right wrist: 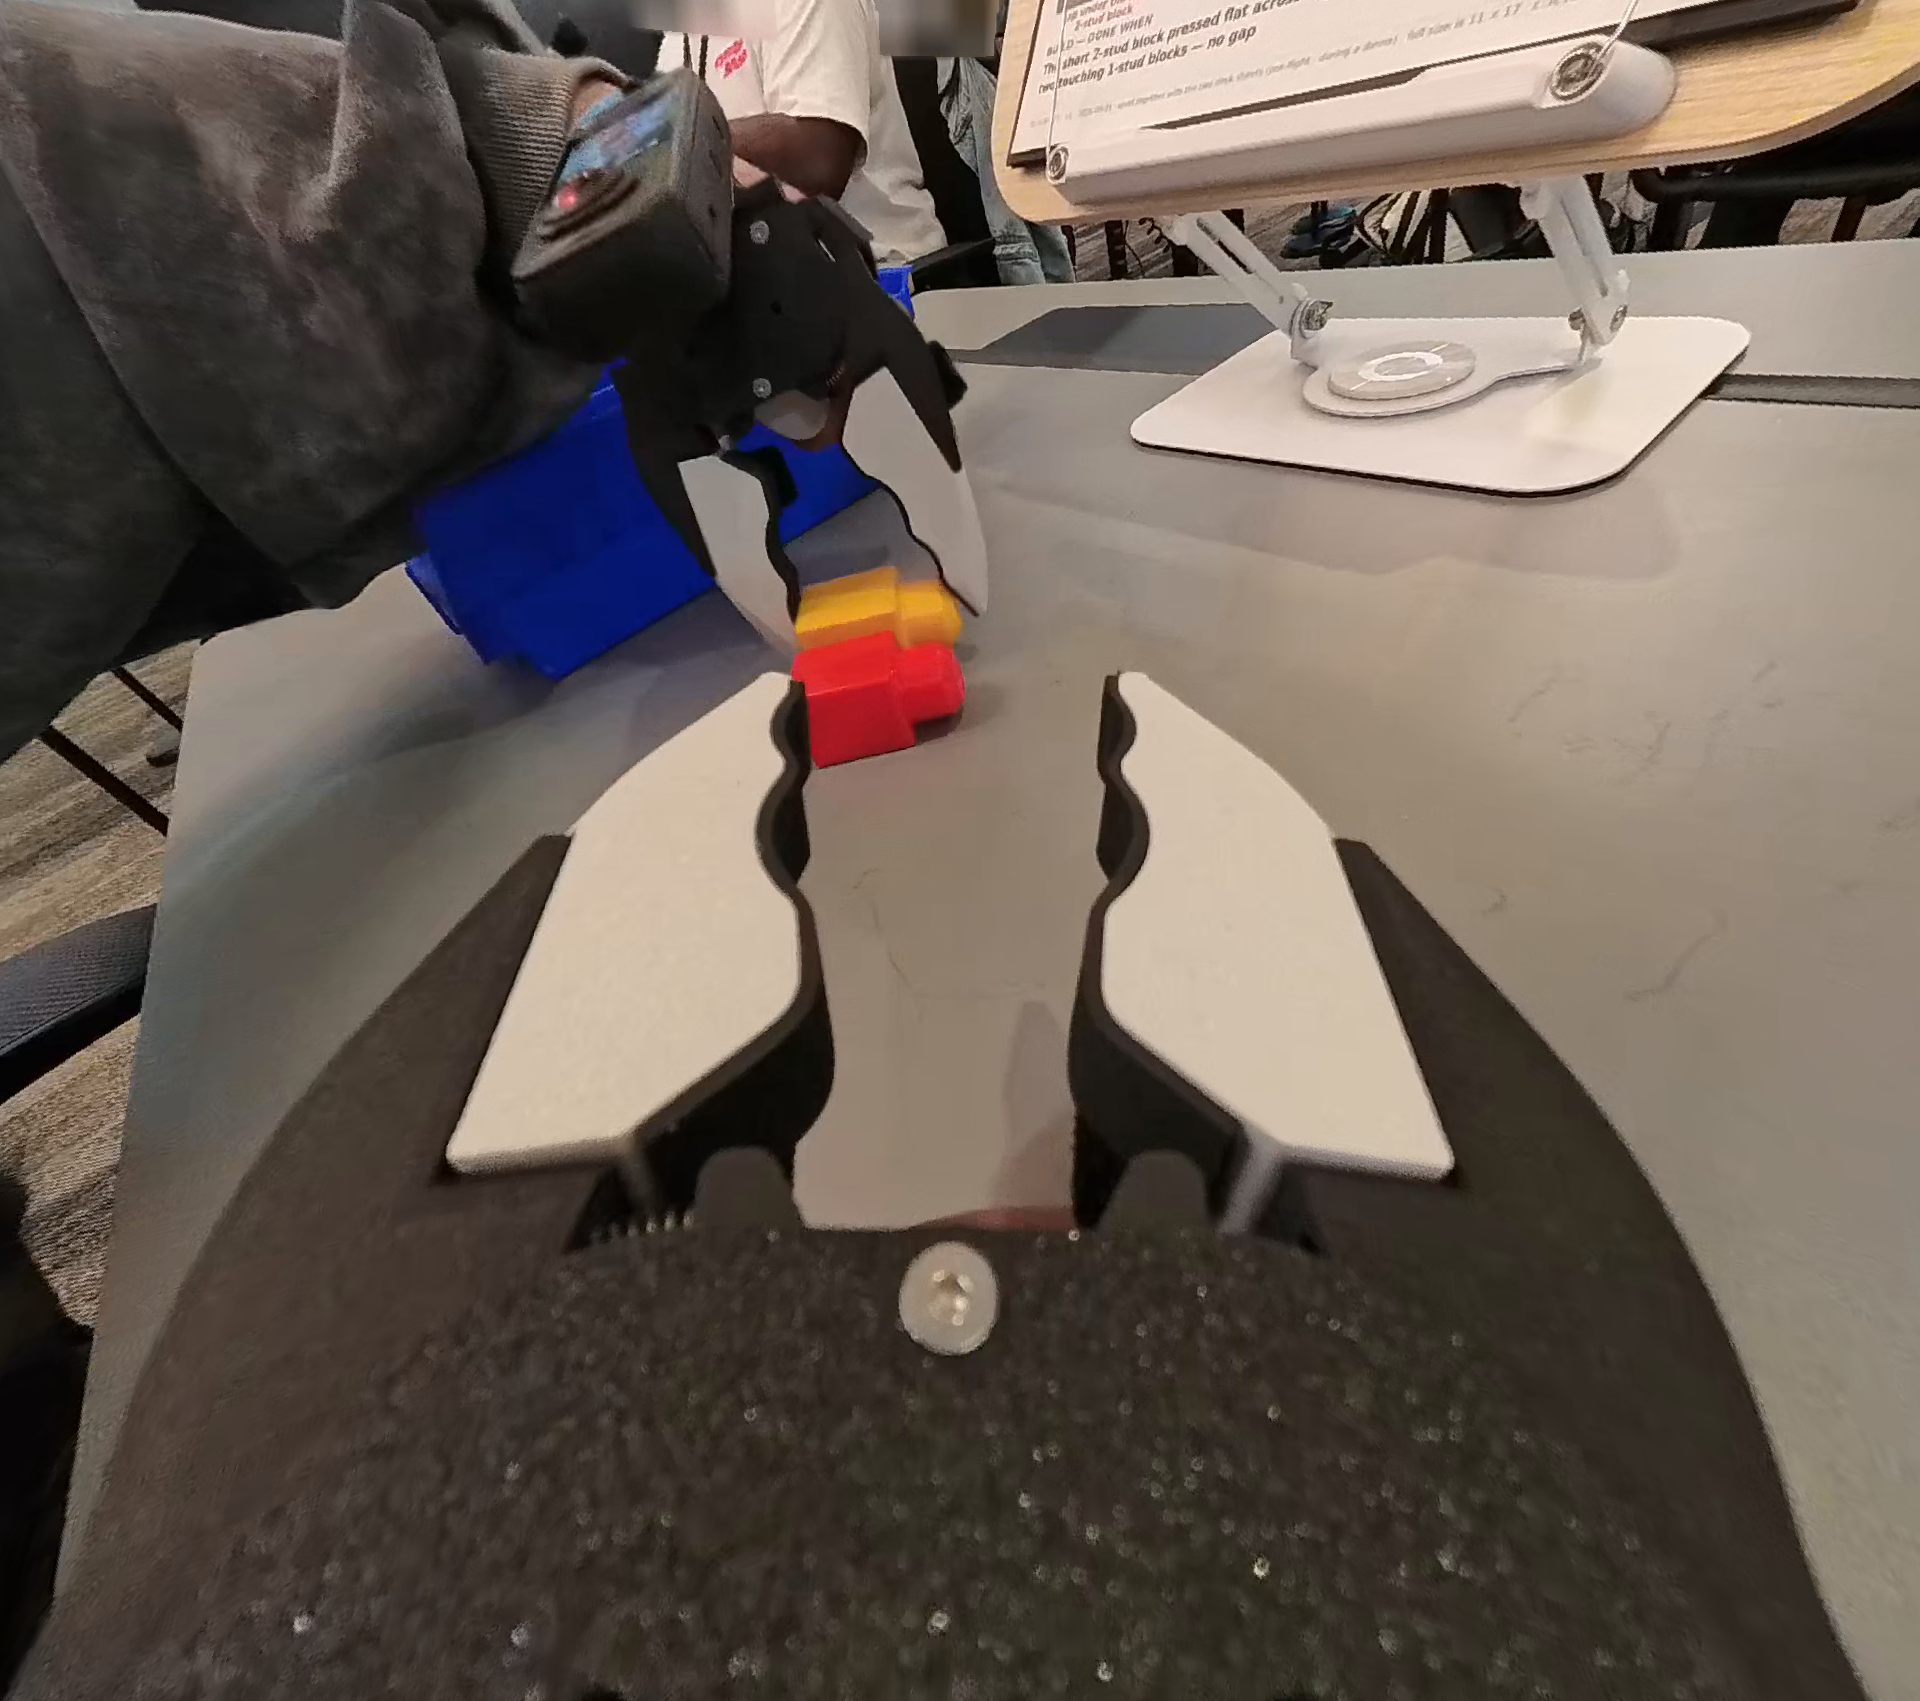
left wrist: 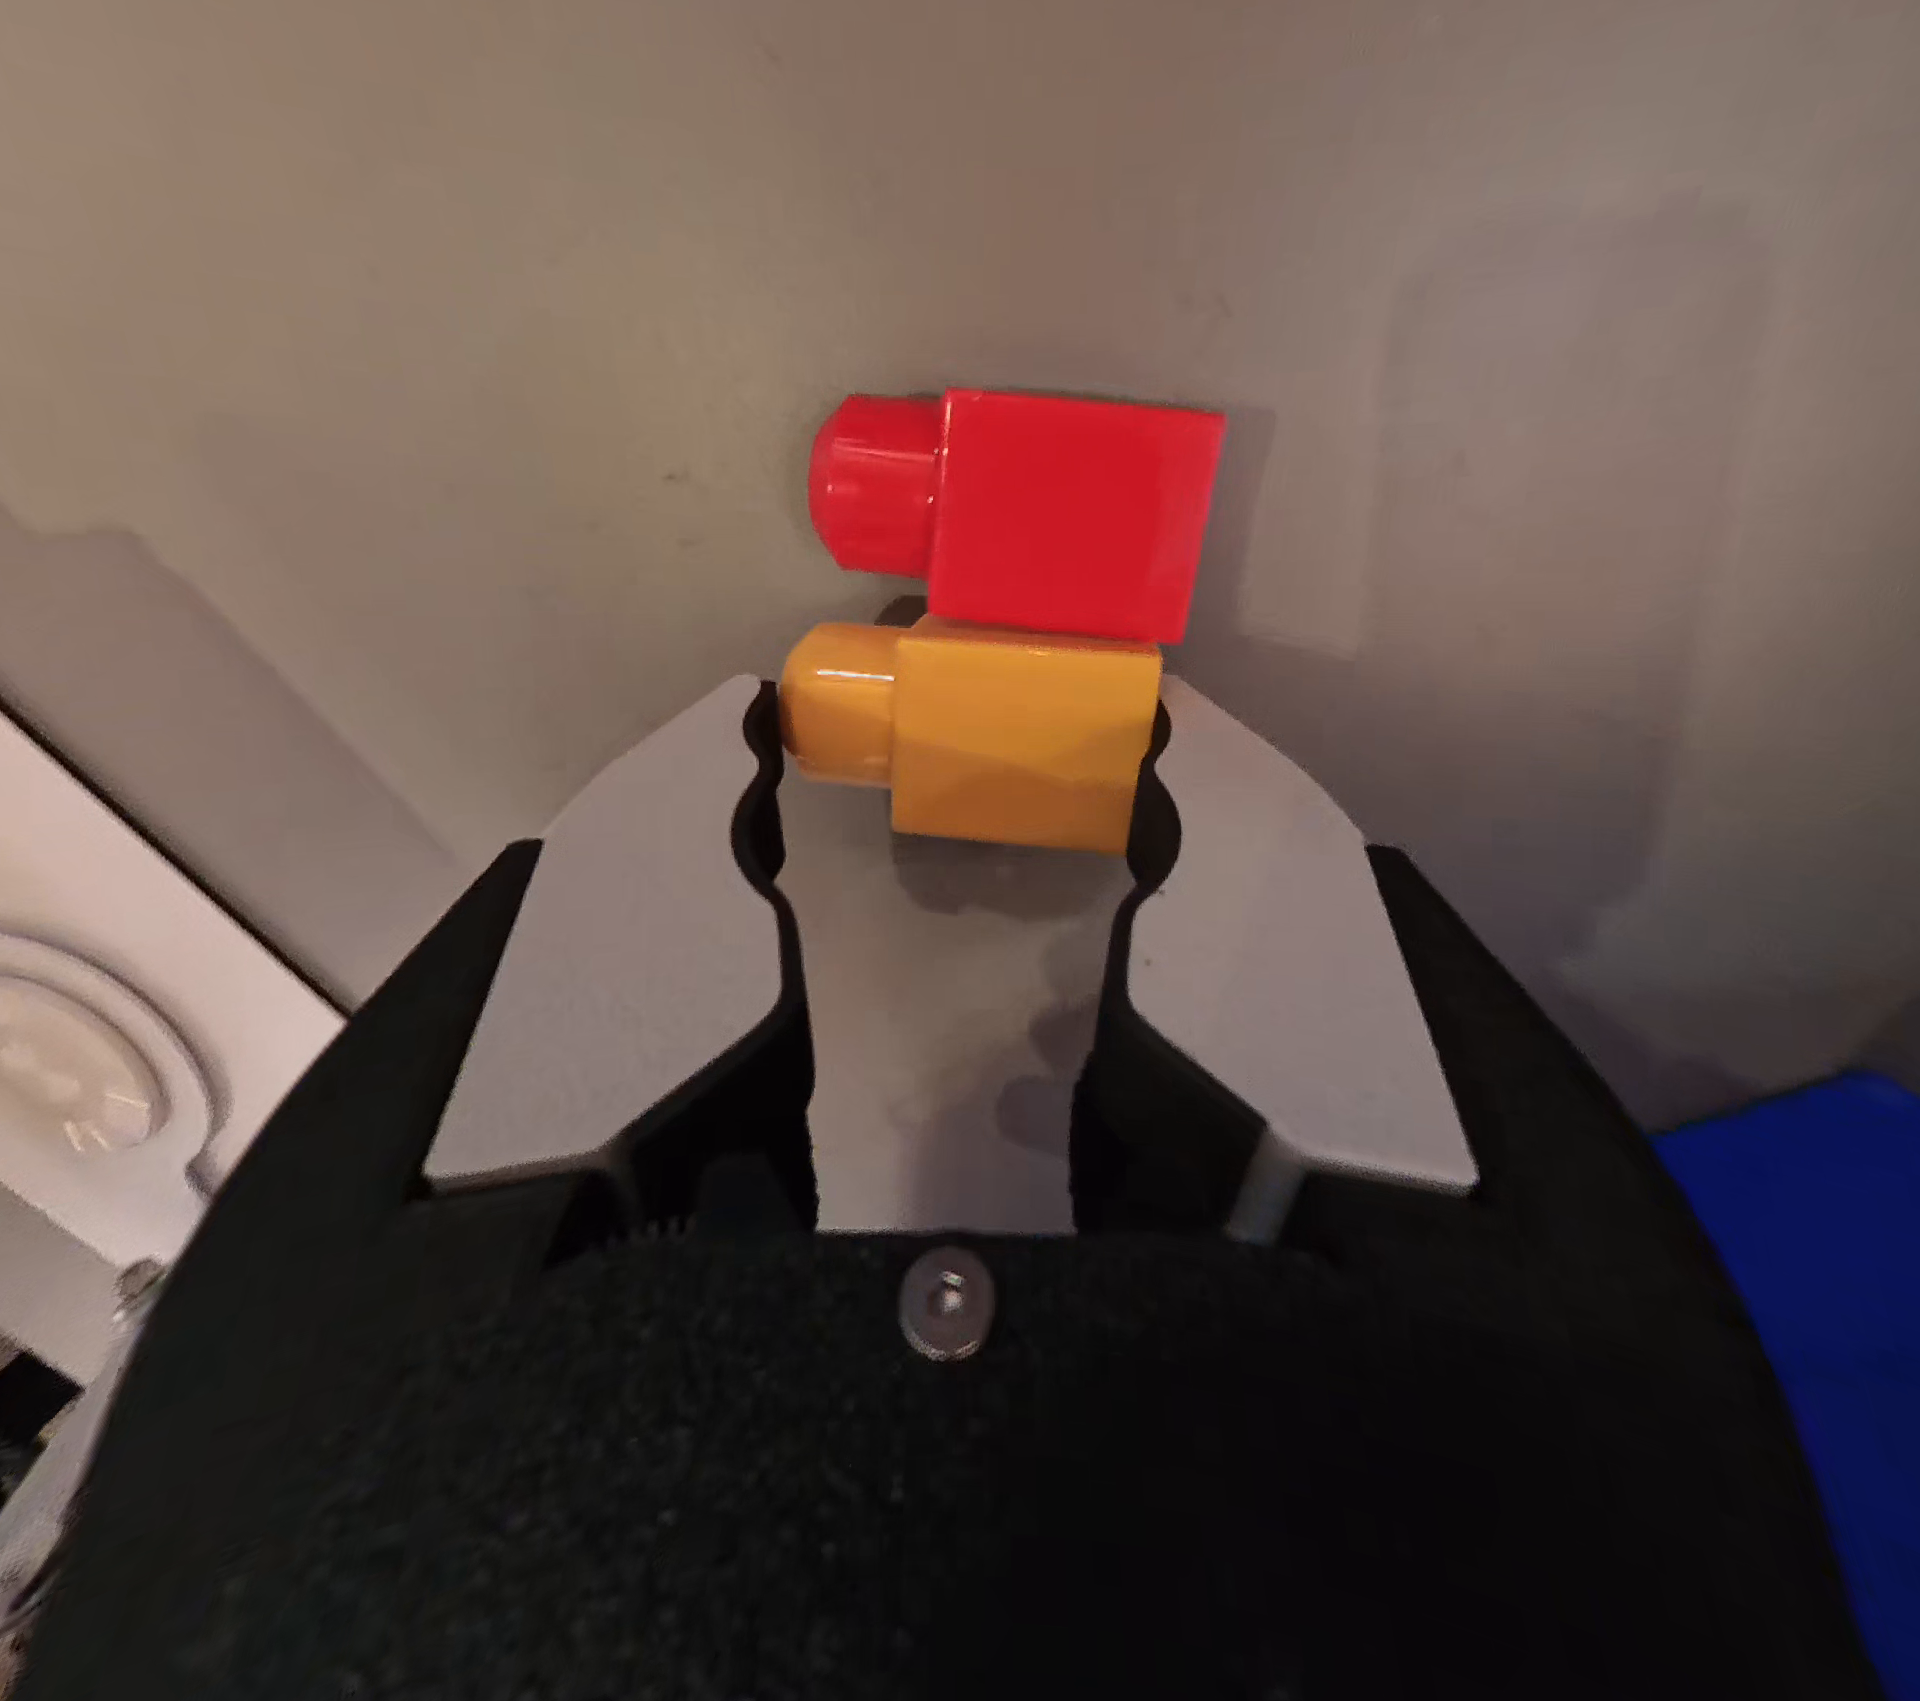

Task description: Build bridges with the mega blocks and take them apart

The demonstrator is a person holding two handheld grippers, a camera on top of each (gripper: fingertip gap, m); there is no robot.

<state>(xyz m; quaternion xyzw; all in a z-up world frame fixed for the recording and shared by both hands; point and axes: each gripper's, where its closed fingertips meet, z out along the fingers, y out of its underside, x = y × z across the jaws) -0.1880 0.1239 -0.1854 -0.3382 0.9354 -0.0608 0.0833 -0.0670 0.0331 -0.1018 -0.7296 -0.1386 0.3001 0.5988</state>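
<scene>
Left hand-held gripper (left wrist: 961, 747) around yellow block (left wrist: 997, 742)

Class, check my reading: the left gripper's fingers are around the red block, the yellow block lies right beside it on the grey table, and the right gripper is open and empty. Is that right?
One slip: the left gripper has its fingers around the yellow block, not the red block, as the left wrist view shows. The two blocks do lie side by side on the grey table, and the right gripper is open and empty.
</scene>
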